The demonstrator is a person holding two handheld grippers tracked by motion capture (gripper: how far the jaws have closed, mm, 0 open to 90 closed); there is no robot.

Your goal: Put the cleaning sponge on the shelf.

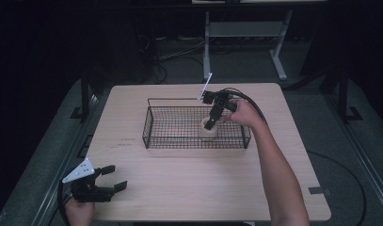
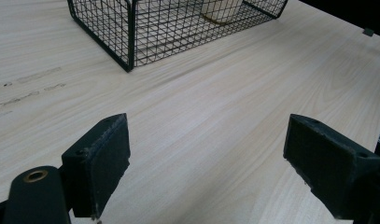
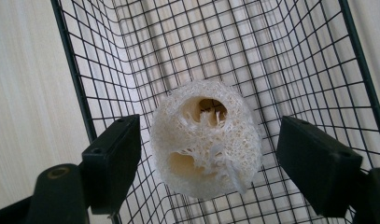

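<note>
Right claw (image 1: 209,123) reaching down into the black wire basket (image 1: 154,123), near its right end, held by the person's right hand (image 1: 244,113). Spread wide on either side of a pale loofah sponge piece (image 3: 207,143), jaws just beside it with a gap on each side in the right gripper view, gripping nothing. Loofah sitting on the basket's mesh floor close to a wire wall, hollow openings turned toward the camera; seen in the high view as a pale round lump (image 1: 209,129) under the claw. Basket standing on the light wooden table (image 1: 194,188), toward the far half. Left claw (image 1: 115,178) well apart from the basket, at the near left corner of the table, spread wide and empty, pointing across bare wood toward the basket corner (image 2: 128,60).
</note>
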